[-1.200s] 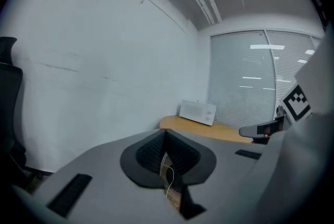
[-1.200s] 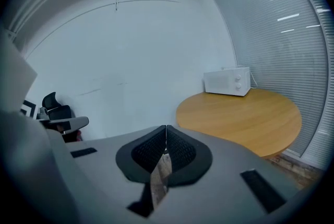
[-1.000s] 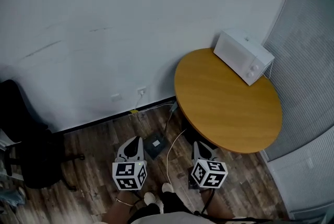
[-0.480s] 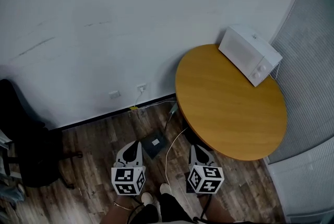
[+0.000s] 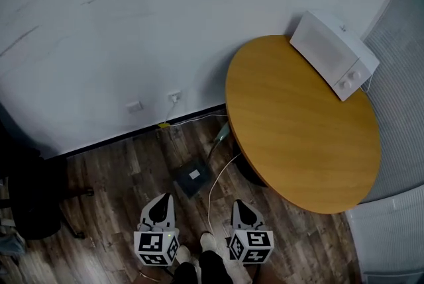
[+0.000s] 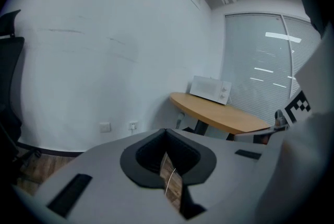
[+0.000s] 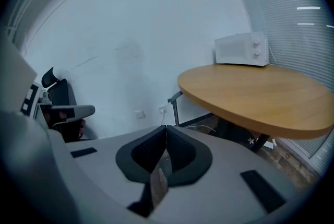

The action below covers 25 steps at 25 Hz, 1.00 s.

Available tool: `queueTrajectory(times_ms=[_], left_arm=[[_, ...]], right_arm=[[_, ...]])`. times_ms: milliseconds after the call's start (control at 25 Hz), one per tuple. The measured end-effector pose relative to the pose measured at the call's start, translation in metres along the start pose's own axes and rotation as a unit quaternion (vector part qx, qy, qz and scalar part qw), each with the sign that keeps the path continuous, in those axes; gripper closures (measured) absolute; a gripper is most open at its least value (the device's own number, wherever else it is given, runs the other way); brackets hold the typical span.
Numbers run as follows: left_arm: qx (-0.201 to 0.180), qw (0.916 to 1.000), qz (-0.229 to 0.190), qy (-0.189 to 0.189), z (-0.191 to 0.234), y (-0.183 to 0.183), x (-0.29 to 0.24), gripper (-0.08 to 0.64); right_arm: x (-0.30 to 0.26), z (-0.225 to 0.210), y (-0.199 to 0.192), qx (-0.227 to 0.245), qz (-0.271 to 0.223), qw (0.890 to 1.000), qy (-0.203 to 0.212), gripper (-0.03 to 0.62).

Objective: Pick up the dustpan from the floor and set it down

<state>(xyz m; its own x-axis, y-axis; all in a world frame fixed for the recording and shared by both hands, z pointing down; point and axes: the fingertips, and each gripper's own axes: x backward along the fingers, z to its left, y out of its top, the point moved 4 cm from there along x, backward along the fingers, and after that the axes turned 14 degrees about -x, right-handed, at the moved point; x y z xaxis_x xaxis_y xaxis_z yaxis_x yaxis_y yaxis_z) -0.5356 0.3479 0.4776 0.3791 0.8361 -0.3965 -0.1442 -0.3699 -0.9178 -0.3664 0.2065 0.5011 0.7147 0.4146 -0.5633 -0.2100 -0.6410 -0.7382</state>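
In the head view the dustpan [image 5: 192, 178] is a dark square pan lying flat on the wood floor, with a white label on it. Its pale long handle [image 5: 222, 132] rises toward the table's edge. In the right gripper view the handle [image 7: 174, 100] stands ahead by the wall. My left gripper [image 5: 161, 206] hovers just short of the pan, slightly left of it, shut and empty. My right gripper [image 5: 240, 210] hangs to the pan's right, also shut with nothing held. In their own views the left gripper [image 6: 166, 131] and the right gripper [image 7: 166, 128] both have their jaws together.
A round wooden table [image 5: 298, 124] with a white microwave [image 5: 334, 54] stands at the right, against grey blinds. A black chair [image 5: 30, 196] is at the left. A white cable [image 5: 213, 193] runs over the floor between my grippers. Wall sockets [image 5: 173, 97] sit low on the white wall.
Both grippers have sunk toward the floor and now show lower in the head view, nearer the person's shoes. The head view has shifted, so the table and the pan appear larger.
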Motion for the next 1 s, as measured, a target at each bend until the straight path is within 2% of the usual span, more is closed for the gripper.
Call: queueTrajectory(times_ms=[240, 400, 600, 1000], left_arm=[[-0.004, 1.0, 0.006, 0.006, -0.002, -0.057, -0.033, 0.543], [-0.009, 0.9998, 0.009, 0.012, 0.004, -0.077, -0.043, 0.543], [-0.008, 0.9997, 0.017, 0.013, 0.004, -0.088, -0.042, 0.543], [0.004, 0.9997, 0.008, 0.024, 0.005, -0.09, -0.047, 0.543]], right_arm=[[-0.034, -0.021, -0.046, -0.01, 0.01, 1.0, -0.008, 0.56], [-0.048, -0.03, -0.06, -0.023, 0.006, 1.0, -0.014, 0.56], [-0.051, -0.034, -0.071, -0.025, 0.011, 0.999, -0.018, 0.56], [-0.063, -0.024, -0.067, -0.033, -0.004, 0.999, 0.026, 0.557]])
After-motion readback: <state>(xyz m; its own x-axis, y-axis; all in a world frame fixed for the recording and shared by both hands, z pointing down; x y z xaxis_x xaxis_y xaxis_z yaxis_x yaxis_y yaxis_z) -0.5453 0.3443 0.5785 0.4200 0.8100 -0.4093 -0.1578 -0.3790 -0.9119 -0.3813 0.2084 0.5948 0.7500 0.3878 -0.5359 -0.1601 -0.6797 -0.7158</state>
